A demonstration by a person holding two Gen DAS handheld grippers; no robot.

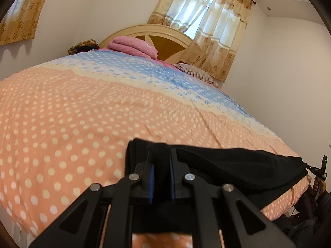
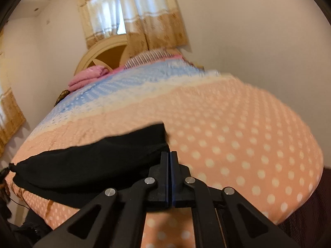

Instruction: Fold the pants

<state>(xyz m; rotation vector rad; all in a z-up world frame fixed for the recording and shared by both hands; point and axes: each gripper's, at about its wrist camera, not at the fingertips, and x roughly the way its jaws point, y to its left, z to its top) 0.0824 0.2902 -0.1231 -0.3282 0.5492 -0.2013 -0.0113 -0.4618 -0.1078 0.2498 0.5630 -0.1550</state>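
Across the near edge of the bed, the black fabric pants (image 1: pixel 238 165) lay stretched sideways over a peach bedspread with white polka dots (image 1: pixel 62 113). The left gripper (image 1: pixel 161 161) was clamped on a bunched fold of the pants at one end. The right gripper (image 2: pixel 170 155) had its blue-padded jaws pressed fully together just beside the other end of the pants (image 2: pixel 93 161); whether any cloth was pinched could not be told. Farther off lay a folded pink blanket (image 1: pixel 132 46) against a cream arched headboard (image 1: pixel 157 33), beneath gold patterned curtains (image 1: pixel 209 26).
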